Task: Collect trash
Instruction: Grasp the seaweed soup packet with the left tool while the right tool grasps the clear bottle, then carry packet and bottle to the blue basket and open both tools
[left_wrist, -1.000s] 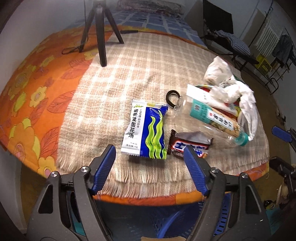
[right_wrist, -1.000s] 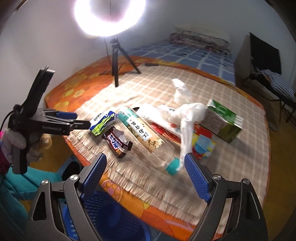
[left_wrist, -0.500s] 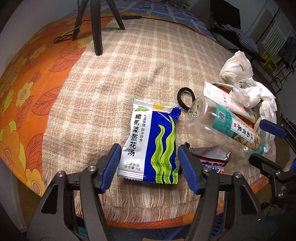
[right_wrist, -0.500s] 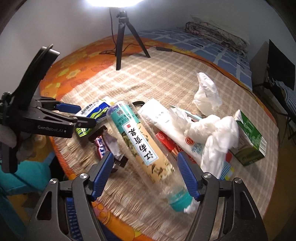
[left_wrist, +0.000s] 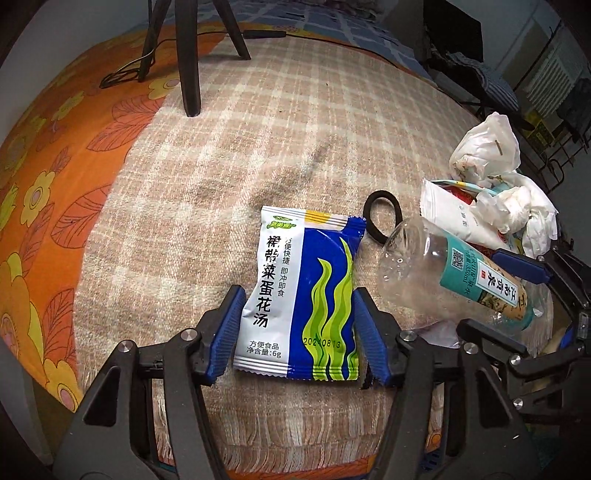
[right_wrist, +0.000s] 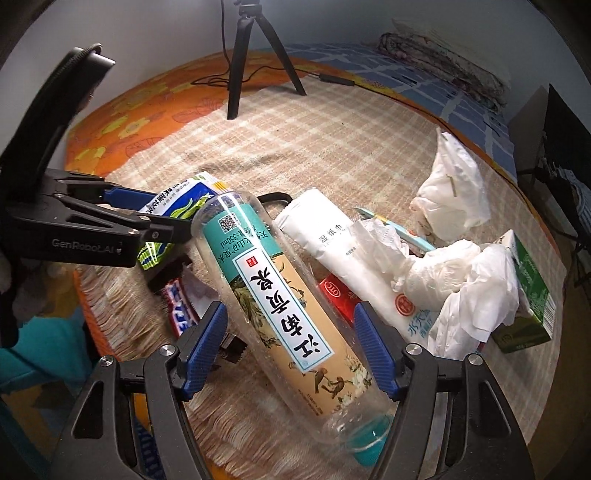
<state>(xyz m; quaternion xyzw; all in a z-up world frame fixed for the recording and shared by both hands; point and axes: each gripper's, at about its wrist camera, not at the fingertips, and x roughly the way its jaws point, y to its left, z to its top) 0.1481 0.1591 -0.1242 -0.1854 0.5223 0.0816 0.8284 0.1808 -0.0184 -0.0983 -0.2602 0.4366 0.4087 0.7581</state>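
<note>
A blue and white soup packet (left_wrist: 299, 295) lies flat on the checked cloth (left_wrist: 258, 140). My left gripper (left_wrist: 297, 336) is open, its blue pads on either side of the packet's near end; it also shows in the right wrist view (right_wrist: 147, 218). An empty clear bottle (right_wrist: 280, 295) with a teal and beige label lies on its side, teal cap toward me. My right gripper (right_wrist: 291, 350) is open and straddles the bottle's lower half. The bottle also shows in the left wrist view (left_wrist: 454, 269). A torn candy wrapper (right_wrist: 181, 306) lies between packet and bottle.
A black hair tie (left_wrist: 382, 218), a wet-wipe pack (right_wrist: 332, 243), crumpled tissues (right_wrist: 461, 280), a white plastic bag (right_wrist: 454, 192) and a green carton (right_wrist: 528, 295) lie to the right. A black tripod (left_wrist: 188, 55) stands at the back. The cloth's fringed edge (left_wrist: 277, 439) is just below my grippers.
Both grippers have moved forward and down onto the cloth. The left now brackets the soup packet and the right brackets the bottle; both stay open.
</note>
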